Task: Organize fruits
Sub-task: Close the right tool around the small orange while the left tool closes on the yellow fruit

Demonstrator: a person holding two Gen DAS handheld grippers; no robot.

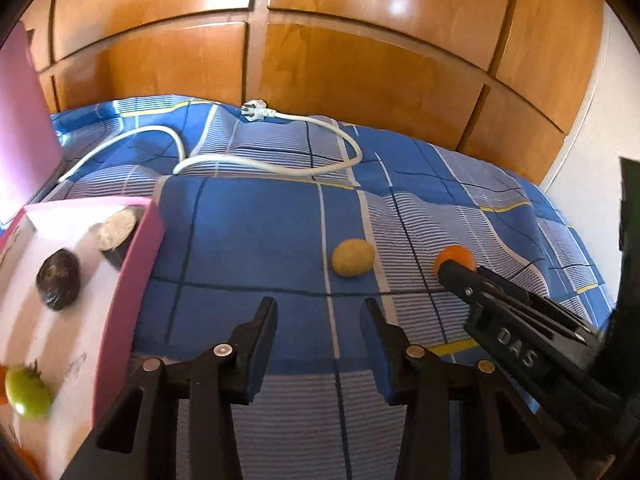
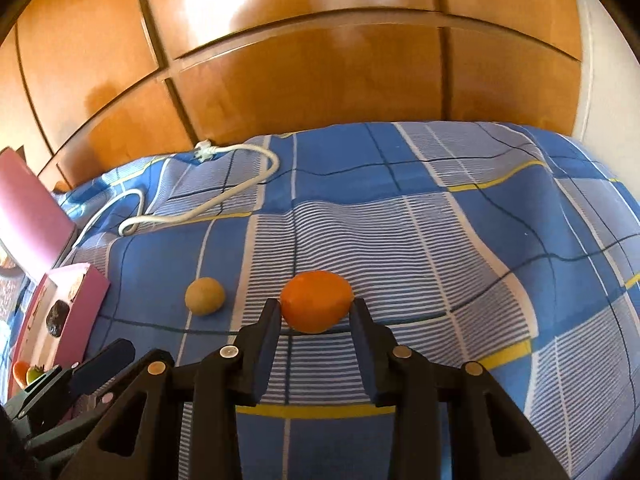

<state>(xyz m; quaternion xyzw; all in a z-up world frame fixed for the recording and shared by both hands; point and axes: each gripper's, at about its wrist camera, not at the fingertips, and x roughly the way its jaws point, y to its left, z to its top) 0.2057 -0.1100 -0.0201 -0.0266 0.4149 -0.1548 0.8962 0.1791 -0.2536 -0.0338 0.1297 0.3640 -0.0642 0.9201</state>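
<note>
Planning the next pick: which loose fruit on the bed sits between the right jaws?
The orange fruit, framed by the right gripper; the yellowish fruit lies apart, leftward.

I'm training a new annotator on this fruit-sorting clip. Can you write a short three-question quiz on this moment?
1. True or false: the orange sits between the right gripper's jaws.
2. Which item lies loose on the bedspread, to the left of the orange in the right wrist view? A) yellow-brown fruit B) green fruit C) dark round fruit
3. Fill in: the left gripper's jaws have ____ between them.

Key: 1 true. 2 A; the green and dark fruits are already in the pink box. 3 nothing; they are apart above bare bedspread.
</note>
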